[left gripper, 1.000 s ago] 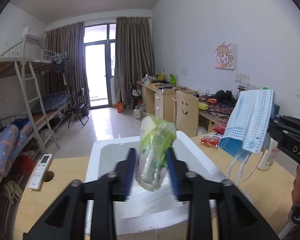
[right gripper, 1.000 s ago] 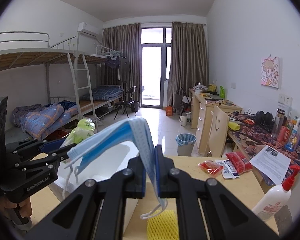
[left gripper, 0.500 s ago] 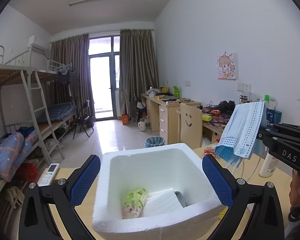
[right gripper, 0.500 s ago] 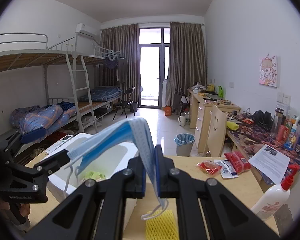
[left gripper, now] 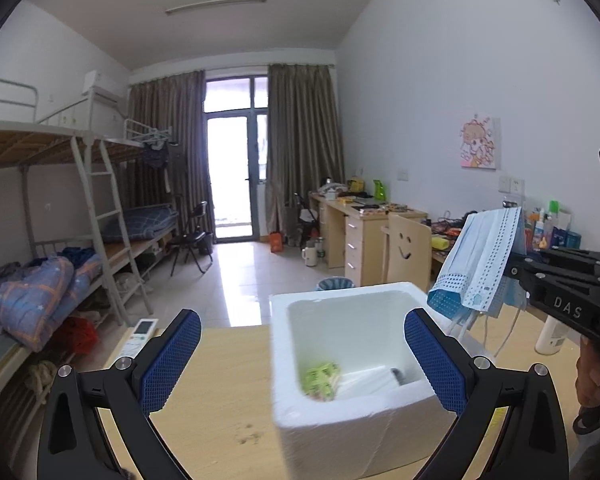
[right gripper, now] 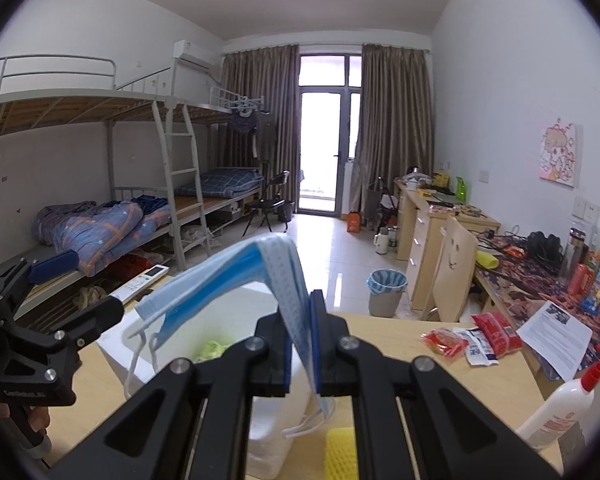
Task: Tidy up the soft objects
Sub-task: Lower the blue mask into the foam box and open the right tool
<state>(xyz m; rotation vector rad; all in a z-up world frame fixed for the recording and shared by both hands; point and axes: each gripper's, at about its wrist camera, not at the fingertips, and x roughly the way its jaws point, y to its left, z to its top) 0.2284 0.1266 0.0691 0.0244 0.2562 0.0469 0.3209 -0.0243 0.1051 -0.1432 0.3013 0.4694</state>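
Note:
A white foam box [left gripper: 340, 424] stands on the wooden table; it also shows in the right wrist view [right gripper: 256, 300]. Inside lie a green tissue pack [left gripper: 320, 378], white tissue and a small dark object. My left gripper [left gripper: 302, 358] is open and empty, its blue pads [left gripper: 434, 356] straddling the box's left wall. My right gripper [right gripper: 300, 344] is shut on a blue face mask [right gripper: 268, 268], held above the box's right edge; the mask shows in the left wrist view [left gripper: 480, 260] too.
A yellow mesh item [right gripper: 340, 454] lies under my right gripper. Red snack packets [right gripper: 472, 334], a paper sheet [right gripper: 554, 326] and a white pump bottle [right gripper: 556, 412] sit on the table's right. A remote [left gripper: 138, 336] lies at the far left edge.
My left gripper opened and dropped the green tissue pack into the foam box, then shifted left. My right gripper kept its hold on the mask and stayed near the box.

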